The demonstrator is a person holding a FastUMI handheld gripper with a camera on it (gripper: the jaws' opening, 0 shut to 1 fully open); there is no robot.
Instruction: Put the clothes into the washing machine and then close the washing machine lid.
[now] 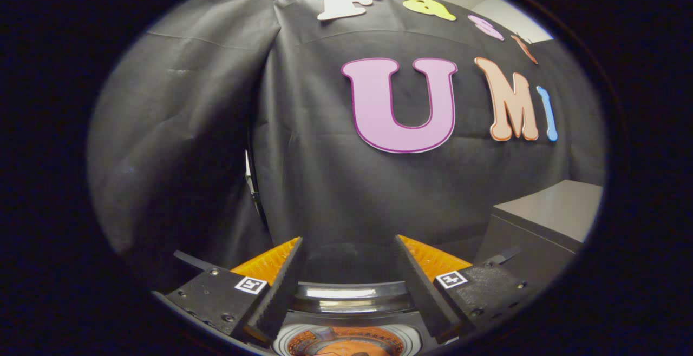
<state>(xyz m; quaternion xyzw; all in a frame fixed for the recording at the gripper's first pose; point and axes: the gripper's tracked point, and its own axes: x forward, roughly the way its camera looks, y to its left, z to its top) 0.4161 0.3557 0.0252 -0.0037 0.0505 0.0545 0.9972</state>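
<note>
The claw (348, 269) stands with its fingers spread, nothing between them; just below the gap lies the washing machine's raised lid (352, 296) over the open drum (346, 342); the grey cabinet (541, 226) crowds the right side.

The gripper (349, 258) points at the black cloth wall (335, 183), its two fingers (281, 285) spread wide apart with nothing between them. Below and between the fingers lies the washing machine (346, 340), with the curved, glossy edge of its lid (346, 296) nearest the fingers and an orange item (346, 345) showing in the round opening beneath. A grey cabinet (547, 226) stands off to the right against the cloth.
</note>
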